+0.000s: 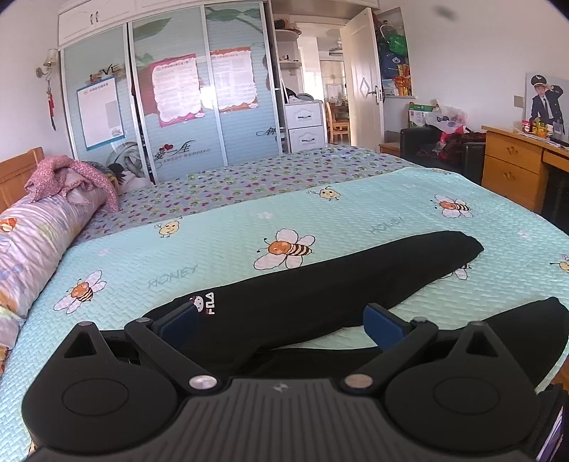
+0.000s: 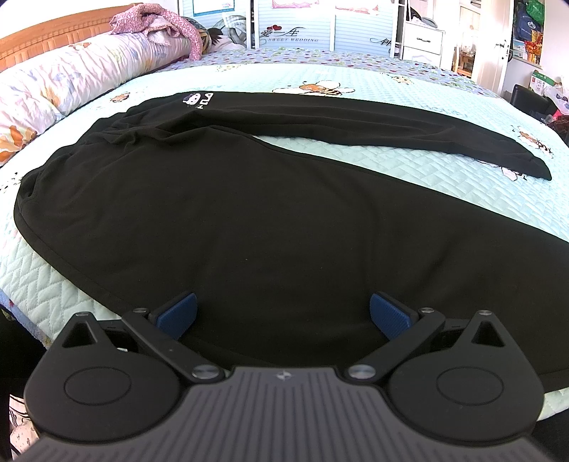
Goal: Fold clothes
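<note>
Black trousers (image 2: 249, 199) lie spread flat on a mint bee-print bedspread (image 2: 391, 149), the two legs splayed apart toward the right. A small white logo (image 2: 197, 99) marks the far leg near the waist. In the left wrist view the same trousers (image 1: 320, 284) stretch away to the right, logo (image 1: 204, 304) beside the left pad. My left gripper (image 1: 284, 325) hovers open low over the waist end, nothing between its blue pads. My right gripper (image 2: 282, 316) is open just above the near leg, holding nothing.
A long rolled floral quilt (image 2: 71, 78) with a pink garment (image 2: 160, 17) on top lies along the wooden headboard (image 2: 53, 39). A sliding-door wardrobe (image 1: 170, 106) stands behind the bed. A wooden desk (image 1: 515, 163) and a dark chair (image 1: 441, 149) stand at the right.
</note>
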Action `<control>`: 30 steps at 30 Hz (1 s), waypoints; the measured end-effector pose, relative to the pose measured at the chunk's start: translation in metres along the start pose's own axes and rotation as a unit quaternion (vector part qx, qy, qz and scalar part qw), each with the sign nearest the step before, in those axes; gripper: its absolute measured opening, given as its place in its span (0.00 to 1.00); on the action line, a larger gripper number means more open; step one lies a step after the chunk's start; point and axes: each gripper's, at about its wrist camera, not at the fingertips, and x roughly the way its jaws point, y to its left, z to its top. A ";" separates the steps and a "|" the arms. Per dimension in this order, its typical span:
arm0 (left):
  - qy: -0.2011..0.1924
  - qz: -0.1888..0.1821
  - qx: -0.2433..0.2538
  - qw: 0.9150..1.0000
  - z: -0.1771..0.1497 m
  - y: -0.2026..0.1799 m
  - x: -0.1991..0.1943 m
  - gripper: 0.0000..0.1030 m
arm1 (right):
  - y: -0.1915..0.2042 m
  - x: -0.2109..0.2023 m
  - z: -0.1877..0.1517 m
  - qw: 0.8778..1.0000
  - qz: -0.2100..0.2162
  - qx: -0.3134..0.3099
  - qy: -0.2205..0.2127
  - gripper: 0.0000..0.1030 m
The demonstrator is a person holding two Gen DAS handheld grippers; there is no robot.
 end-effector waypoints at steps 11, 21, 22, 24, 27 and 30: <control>0.002 -0.003 0.007 1.000 -0.001 -0.006 0.001 0.99 | 0.000 0.000 -0.001 1.000 0.000 0.000 -0.001 1.00; 0.008 -0.014 0.001 1.000 -0.001 -0.005 0.002 0.99 | 0.000 0.000 -0.001 1.000 0.000 0.000 -0.001 1.00; 0.010 -0.016 0.000 1.000 -0.001 -0.006 0.003 0.99 | 0.000 0.000 -0.001 1.000 0.000 0.000 -0.001 1.00; 0.015 -0.018 0.000 1.000 -0.003 -0.007 0.005 0.99 | 0.000 0.000 -0.001 1.000 0.000 0.000 -0.001 1.00; 0.029 -0.029 -0.006 0.999 -0.007 -0.008 0.010 0.99 | 0.000 0.000 0.000 1.000 0.000 -0.001 -0.001 1.00; 0.040 -0.027 -0.005 0.999 -0.011 -0.010 0.015 0.99 | 0.000 0.000 0.000 1.000 0.000 0.000 -0.001 1.00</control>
